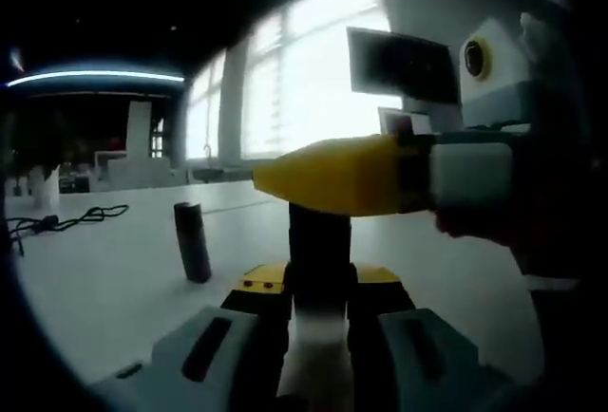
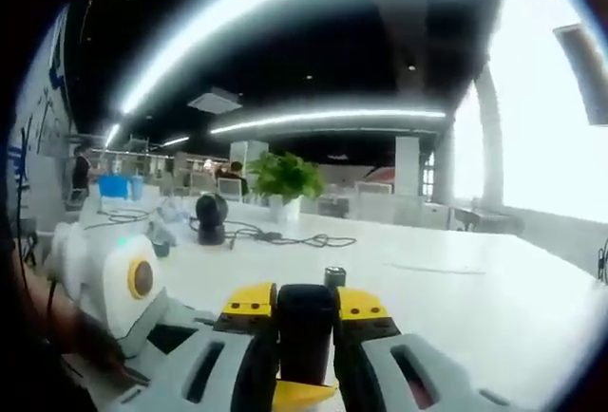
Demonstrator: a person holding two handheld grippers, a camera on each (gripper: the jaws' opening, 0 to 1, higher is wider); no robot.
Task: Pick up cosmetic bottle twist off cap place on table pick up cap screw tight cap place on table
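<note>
I have the cosmetic bottle (image 1: 319, 270) clamped low in the left gripper (image 1: 318, 303), standing upright between the yellow-tipped jaws at lower centre of the left gripper view; its pale body blurs at the bottom edge. The right gripper (image 1: 328, 177) comes in from the right of that frame, its yellow jaws lying horizontally across the bottle's dark upper part, so its axis crosses the bottle's long axis at roughly a right angle. In the right gripper view, the cap (image 2: 306, 331) sits dark between that gripper's own yellow pads at lower centre, jaws closed narrowly around it. I judge this is the twisting stage, though I cannot tell from here whether the cap is coming off or going on. The turn depends on the right gripper rotating about the bottle's upright axis while the left holds steady. A second dark cylinder (image 1: 192, 241) stands on the white table (image 1: 104, 279) at left of centre, well apart from both grippers.
</note>
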